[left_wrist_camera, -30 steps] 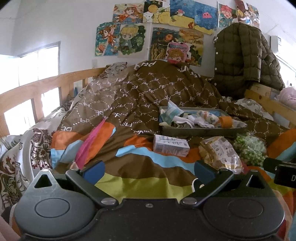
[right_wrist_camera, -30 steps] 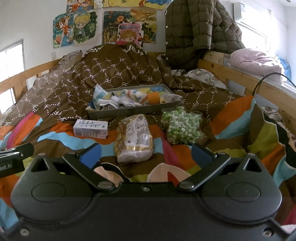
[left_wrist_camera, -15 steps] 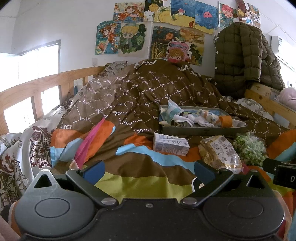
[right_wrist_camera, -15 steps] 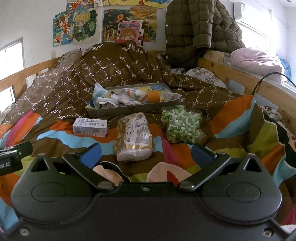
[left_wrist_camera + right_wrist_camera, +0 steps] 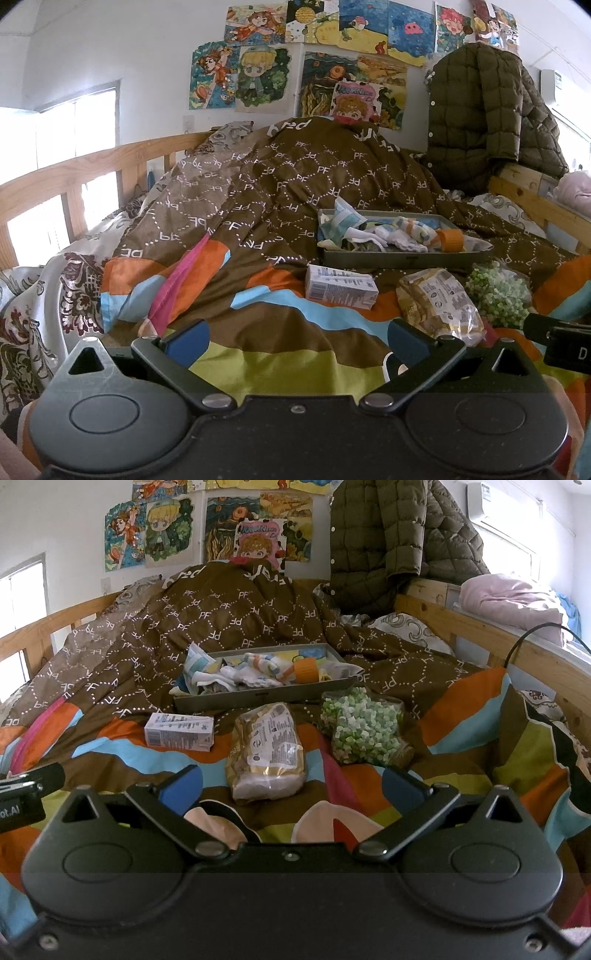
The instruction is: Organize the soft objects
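I hold both the left gripper (image 5: 295, 338) and right gripper (image 5: 291, 782) spread, pinching nothing. The bread bag (image 5: 267, 751) lies just ahead of my right gripper, the tray (image 5: 266, 694) of socks beyond.

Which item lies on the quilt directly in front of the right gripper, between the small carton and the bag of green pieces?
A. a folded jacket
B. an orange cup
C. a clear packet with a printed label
C: the clear packet lies between the carton and the green bag.
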Demonstrator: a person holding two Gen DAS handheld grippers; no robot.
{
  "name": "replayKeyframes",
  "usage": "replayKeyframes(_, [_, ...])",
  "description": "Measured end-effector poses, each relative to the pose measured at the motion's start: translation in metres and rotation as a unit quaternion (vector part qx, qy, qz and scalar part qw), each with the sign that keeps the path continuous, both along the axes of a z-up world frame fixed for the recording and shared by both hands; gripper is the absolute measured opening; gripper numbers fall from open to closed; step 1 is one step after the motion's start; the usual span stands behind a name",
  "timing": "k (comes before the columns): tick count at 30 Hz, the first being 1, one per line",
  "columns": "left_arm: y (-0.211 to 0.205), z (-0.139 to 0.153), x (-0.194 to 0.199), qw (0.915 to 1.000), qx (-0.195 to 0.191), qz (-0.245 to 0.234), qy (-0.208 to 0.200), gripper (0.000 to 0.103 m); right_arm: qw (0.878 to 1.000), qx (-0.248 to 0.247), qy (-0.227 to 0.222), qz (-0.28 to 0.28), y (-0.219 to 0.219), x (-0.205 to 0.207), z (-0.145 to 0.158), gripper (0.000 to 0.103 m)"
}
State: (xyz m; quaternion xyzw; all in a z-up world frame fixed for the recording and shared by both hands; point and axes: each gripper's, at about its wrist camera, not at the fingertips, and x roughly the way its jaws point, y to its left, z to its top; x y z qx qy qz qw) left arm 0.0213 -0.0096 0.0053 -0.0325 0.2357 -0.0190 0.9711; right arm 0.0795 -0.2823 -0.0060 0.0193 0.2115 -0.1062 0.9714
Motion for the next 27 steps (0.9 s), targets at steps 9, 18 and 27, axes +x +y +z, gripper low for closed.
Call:
replayKeyframes(9, [-0.0007, -0.0001, -0.0002, 1.0, 0.0, 0.0, 0.0, 0.102, 1.0, 0.0, 0.001, 0.001, -0.0007, -0.0011, -0.0031, 0.102])
replayKeyframes(18, [-0.0011, -0.0001, -0.0004, 1.0, 0.001, 0.0, 0.0, 0.102, 1.0, 0.0, 0.001, 0.001, -0.0004, -0.0009, -0.0027, 0.102])
replayKeyframes(27, [-0.0009, -0.0001, -0.0002, 1.0, 0.0, 0.0, 0.0, 0.102, 1.0, 0.0, 0.002, 0.001, -0.0004, -0.0007, -0.0023, 0.102])
